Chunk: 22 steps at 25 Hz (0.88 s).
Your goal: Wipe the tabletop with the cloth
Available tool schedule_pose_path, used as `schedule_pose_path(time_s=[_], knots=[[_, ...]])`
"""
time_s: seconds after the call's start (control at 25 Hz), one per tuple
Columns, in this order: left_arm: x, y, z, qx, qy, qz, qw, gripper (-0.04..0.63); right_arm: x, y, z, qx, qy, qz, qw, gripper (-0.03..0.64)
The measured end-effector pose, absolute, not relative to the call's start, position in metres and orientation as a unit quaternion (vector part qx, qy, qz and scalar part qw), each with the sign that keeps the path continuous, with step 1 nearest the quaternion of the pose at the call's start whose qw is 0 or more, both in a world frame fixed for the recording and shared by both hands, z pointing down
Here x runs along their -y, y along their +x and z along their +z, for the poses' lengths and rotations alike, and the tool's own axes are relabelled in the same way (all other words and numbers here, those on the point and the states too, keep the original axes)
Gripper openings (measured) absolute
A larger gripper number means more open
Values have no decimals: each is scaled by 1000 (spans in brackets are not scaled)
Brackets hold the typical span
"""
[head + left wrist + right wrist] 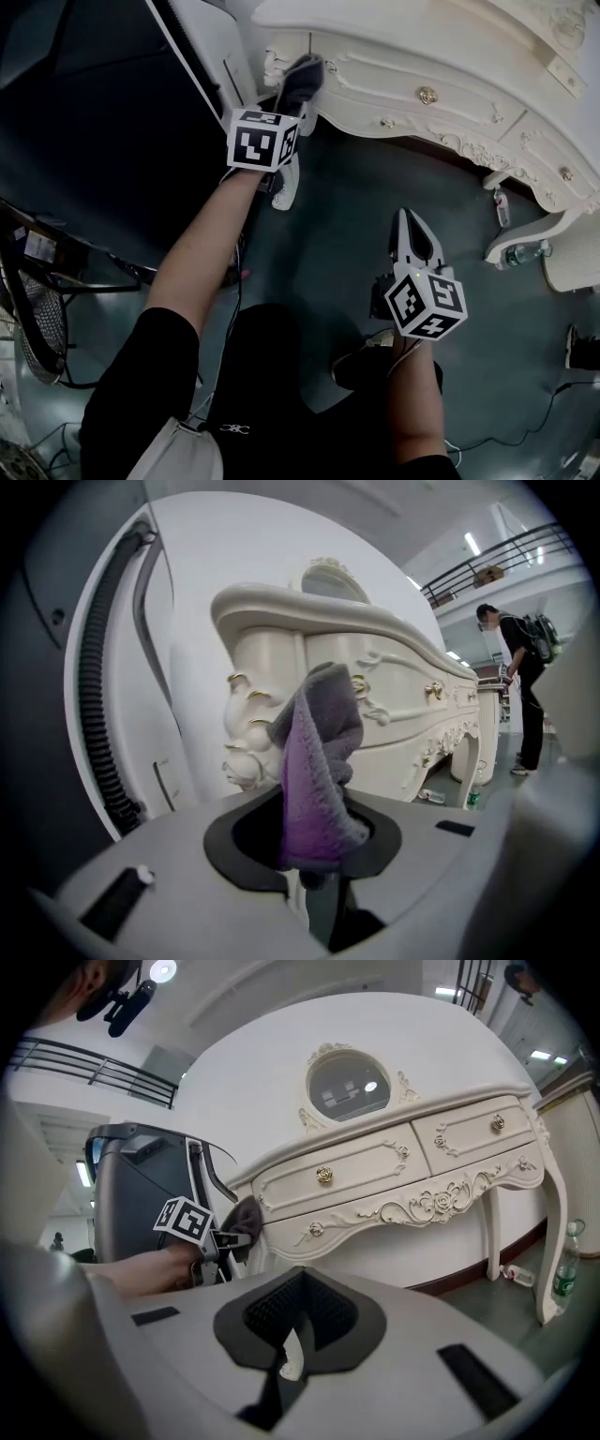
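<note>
Fingers, left gripper (298, 94): clamp grey-purple cloth (319, 752) near ornate white table (441, 47) edge. Fingers, right gripper (410, 225): closed, empty, above dark green floor (347, 202).

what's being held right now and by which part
The left hand-held gripper pinches the purple-grey cloth by one bunched end; the right hand-held gripper holds nothing.

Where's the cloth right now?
In the head view the cloth is at the top middle, pinched in the left gripper, right by the left end of the white table.
</note>
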State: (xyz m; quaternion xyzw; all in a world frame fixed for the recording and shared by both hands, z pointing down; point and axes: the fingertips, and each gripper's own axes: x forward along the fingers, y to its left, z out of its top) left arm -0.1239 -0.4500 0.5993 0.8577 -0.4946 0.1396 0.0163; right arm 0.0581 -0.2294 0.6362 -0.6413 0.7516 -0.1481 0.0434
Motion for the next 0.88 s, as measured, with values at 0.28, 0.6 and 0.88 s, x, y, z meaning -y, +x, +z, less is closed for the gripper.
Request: schedule_pose_path(time_s=[0.28,0.6,0.88], knots=[[460,-136,614,506,853,117,51,95,227,69,637,-746,-646,-154,43,5],[438,-80,640,474,872,115,55,95,209,87,640,-733,-661,-158,43,5],[418,-41,645,449,885,105,64,95,181,123,644,-703,-691,-159,50,5]])
